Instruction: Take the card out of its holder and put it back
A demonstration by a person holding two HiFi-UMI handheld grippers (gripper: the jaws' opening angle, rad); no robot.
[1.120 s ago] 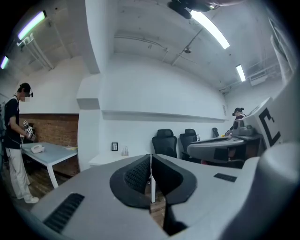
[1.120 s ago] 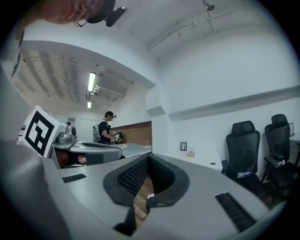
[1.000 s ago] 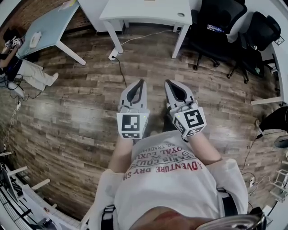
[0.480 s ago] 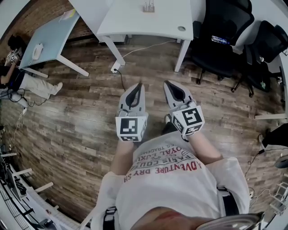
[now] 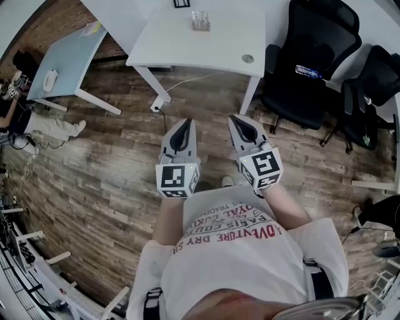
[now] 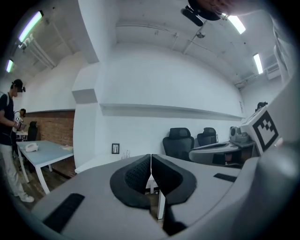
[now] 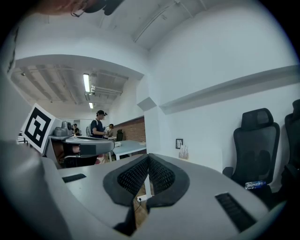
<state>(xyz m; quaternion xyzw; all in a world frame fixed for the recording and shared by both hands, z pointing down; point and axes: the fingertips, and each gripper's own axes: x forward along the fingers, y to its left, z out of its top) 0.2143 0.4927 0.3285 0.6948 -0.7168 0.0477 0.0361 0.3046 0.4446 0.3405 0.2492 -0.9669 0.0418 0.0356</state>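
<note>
So the card stuff is way up on the white table (image 5: 206, 44): there's a little clear stand (image 5: 200, 22) sitting near the far side, and just behind it at the table's back edge a small black-framed card or sign (image 5: 182, 3). It's honestly too small to tell which of the two is the actual holder or whether a card is in it. Neither claw is anywhere near them. The left gripper (image 5: 188, 123) and right gripper (image 5: 235, 119) are both held out side by side over the wood floor (image 5: 112, 162), well short of the table. They point roughly toward it, and the marker cubes face up at the head camera. The left one's jaws are pressed together tip to tip with nothing between them, and it's the same deal on the right: closed up and empty. Around that there's a power strip (image 5: 156, 104) with a cable by the table leg, black office chairs (image 5: 309, 56) on the right, a pale blue table (image 5: 65, 56) off to the left, and another person (image 5: 25, 115) at the left edge.
</note>
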